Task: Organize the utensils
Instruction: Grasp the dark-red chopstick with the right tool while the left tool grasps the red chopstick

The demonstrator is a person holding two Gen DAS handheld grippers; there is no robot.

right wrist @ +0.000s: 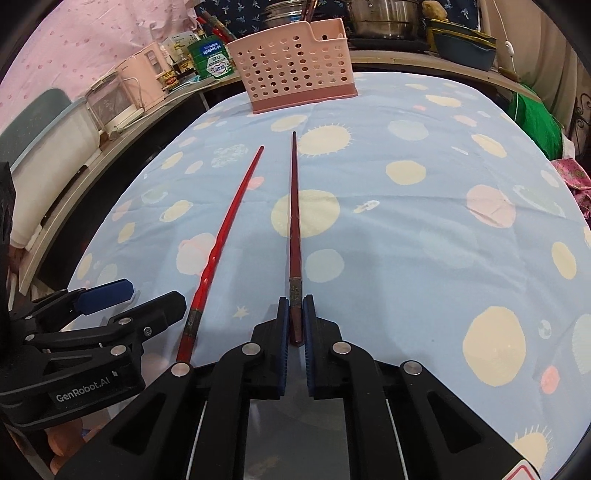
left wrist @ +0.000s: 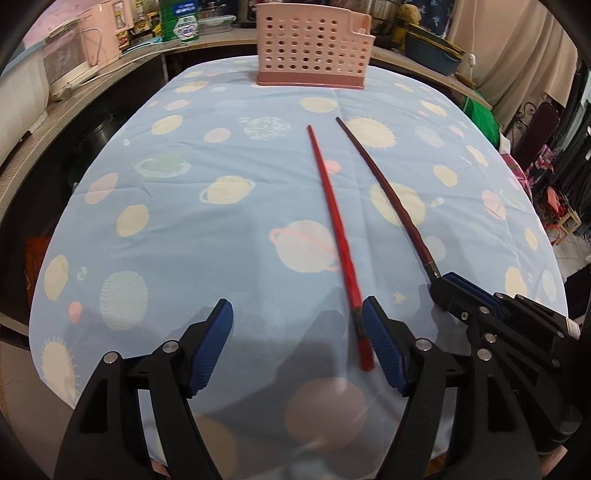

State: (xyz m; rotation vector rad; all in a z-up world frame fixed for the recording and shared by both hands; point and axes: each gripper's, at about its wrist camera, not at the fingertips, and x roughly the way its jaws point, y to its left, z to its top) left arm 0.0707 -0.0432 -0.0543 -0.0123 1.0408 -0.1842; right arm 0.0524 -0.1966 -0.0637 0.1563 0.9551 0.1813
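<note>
A bright red chopstick (left wrist: 334, 218) lies on the planet-print cloth, its near end just inside the right finger of my open left gripper (left wrist: 297, 332). It also shows in the right wrist view (right wrist: 221, 236). A dark red chopstick (left wrist: 388, 199) lies beside it, and my right gripper (right wrist: 295, 317) is shut on its near end (right wrist: 295, 258). The right gripper shows in the left wrist view (left wrist: 461, 295). The left gripper shows in the right wrist view (right wrist: 129, 299). A pink perforated utensil basket (left wrist: 312, 48) stands at the table's far edge, also in the right wrist view (right wrist: 295, 62).
The blue tablecloth (left wrist: 184, 221) covers the table. A counter behind holds a pink appliance (left wrist: 77, 48), bottles, a green package (right wrist: 212, 59), steel pots (right wrist: 384, 18) and a teal basin (left wrist: 432, 51). A green bundle (right wrist: 532, 122) lies at the right.
</note>
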